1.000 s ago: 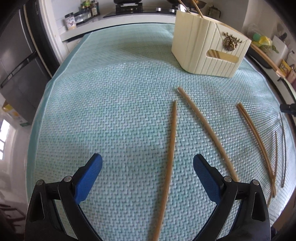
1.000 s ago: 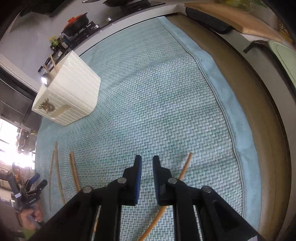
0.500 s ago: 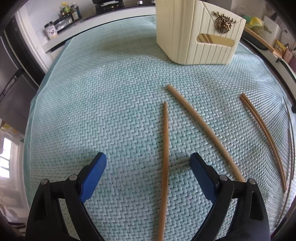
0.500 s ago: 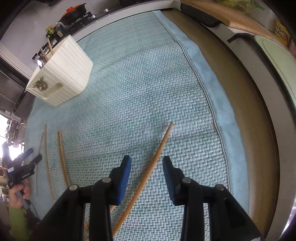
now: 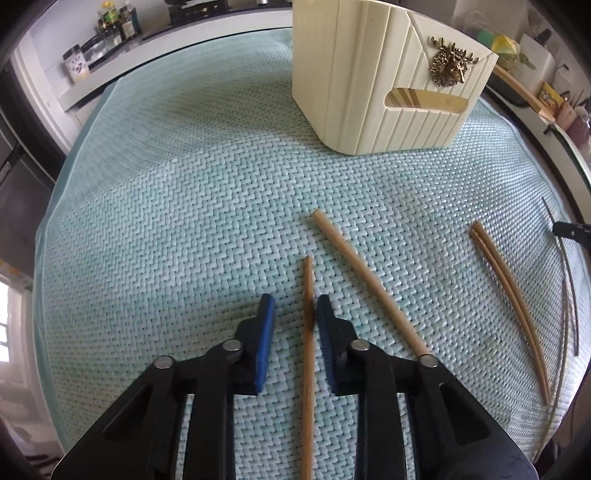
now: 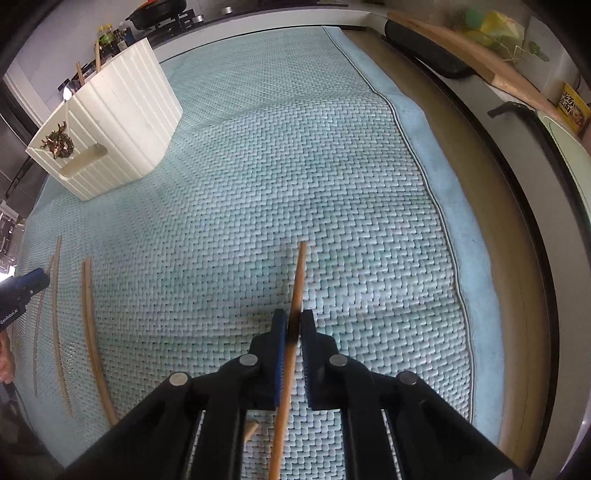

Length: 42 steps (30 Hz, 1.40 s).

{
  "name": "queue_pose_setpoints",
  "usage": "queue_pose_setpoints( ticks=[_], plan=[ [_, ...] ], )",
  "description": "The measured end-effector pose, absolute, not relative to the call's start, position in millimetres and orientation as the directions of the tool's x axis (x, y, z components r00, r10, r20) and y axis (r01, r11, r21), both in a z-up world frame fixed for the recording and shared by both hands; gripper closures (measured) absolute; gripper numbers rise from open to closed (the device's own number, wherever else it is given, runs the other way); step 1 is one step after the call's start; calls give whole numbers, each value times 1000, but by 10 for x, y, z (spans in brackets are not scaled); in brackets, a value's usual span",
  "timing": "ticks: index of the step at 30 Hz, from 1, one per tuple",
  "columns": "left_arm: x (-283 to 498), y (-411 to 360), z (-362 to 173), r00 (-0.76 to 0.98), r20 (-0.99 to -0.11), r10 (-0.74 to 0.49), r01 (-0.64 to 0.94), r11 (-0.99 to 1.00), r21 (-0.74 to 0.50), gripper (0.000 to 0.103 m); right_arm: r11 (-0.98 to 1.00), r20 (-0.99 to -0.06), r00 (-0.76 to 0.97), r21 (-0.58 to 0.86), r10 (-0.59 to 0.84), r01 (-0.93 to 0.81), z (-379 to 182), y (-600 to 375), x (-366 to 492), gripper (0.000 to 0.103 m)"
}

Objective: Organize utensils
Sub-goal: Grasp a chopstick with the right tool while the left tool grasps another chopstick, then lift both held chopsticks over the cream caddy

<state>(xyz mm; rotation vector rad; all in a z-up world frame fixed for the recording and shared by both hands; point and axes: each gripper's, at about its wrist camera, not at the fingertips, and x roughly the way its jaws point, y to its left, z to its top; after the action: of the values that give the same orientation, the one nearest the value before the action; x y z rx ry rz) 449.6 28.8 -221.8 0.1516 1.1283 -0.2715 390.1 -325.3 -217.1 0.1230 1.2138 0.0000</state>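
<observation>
In the left wrist view a wooden chopstick [image 5: 307, 387] lies on the teal woven mat [image 5: 184, 221] between the blue pads of my left gripper [image 5: 295, 299]. Its jaws are closing; the right pad touches the stick and a gap shows on the left. A second chopstick [image 5: 369, 280] lies just right of it, then a pair [image 5: 506, 288] and thin dark sticks [image 5: 569, 288]. The cream ribbed holder [image 5: 369, 74] stands behind. In the right wrist view my right gripper [image 6: 293, 314] is shut on another chopstick [image 6: 300, 269], far right of the holder [image 6: 122, 122].
The mat's blue hem and the bare brown table edge [image 6: 498, 221] run down the right. A cutting board [image 6: 461, 44] and a black pad lie beyond it. Jars [image 5: 110, 22] and a hob line the back counter. My left gripper's tip [image 6: 26, 282] shows at far left.
Both grippers went from open to nearly together around a chopstick each. The left one slid forward toward the holder; the right one first opened wide over its stick, then shut on it.
</observation>
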Motion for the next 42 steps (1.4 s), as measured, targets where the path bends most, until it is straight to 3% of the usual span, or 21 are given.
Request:
queue_pose_setpoints(
  ticks=[6, 14, 29, 42],
  plan=[
    [4526, 295, -2074, 418, -897, -143, 287, 958, -19, 100, 978, -874, 458, 203, 162, 40, -1761, -3331, 3808, 96],
    [4155, 464, -1190, 573, -790, -218, 249, 965, -86, 100, 961, -771, 590, 275, 240, -31, -1138, -3369, 3522, 96],
    [3407, 670, -236, 739, -605, -298, 259, 954, -153, 100, 977, -573, 793, 174, 205, -127, -337, -3011, 2939, 96],
    [3445, 634, 340, 776, -525, -349, 282, 937, -206, 100, 974, -506, 833, 136, 226, -182, 127, -2798, 3035, 96]
  ],
)
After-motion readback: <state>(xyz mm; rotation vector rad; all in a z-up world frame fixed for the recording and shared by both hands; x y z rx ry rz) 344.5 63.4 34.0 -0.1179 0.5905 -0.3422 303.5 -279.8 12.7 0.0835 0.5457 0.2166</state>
